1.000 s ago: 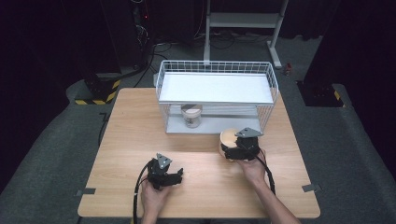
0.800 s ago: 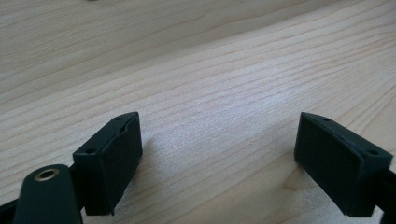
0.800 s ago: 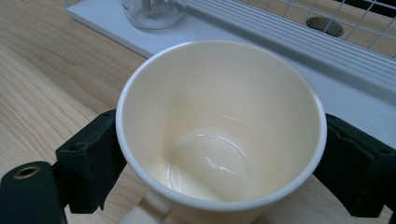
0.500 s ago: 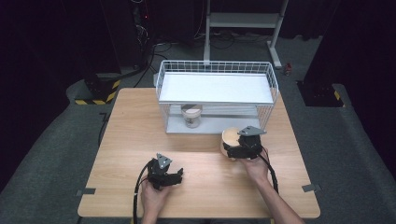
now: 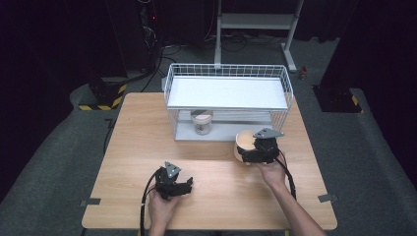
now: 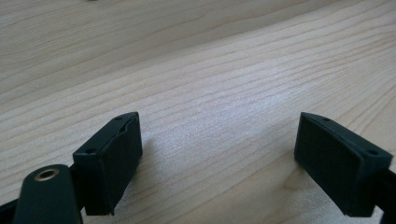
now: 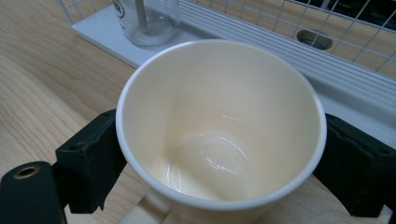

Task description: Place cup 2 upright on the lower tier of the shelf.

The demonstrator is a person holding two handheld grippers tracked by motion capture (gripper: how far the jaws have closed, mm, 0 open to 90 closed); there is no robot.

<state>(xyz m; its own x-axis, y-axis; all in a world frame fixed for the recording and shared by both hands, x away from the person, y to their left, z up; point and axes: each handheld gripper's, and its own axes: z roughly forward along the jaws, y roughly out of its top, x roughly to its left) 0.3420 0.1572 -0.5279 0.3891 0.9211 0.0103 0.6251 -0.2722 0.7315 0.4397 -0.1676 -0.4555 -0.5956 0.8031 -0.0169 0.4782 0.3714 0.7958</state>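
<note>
Wooden table [image 5: 147, 142]: right gripper [image 7: 219, 154] clasps unmarked cup [image 7: 219, 126].

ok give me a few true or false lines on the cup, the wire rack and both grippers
1. The right gripper has its fingers on either side of the cream cup. True.
2. The cup is full of liquid. False: it is empty.
3. The left gripper holds a jar. False: nothing but bare table lies between its fingers.
4. A clear glass jar stands under the wire rack. True.
5. The cup sits on top of the rack. False: it is in front of it.
</note>
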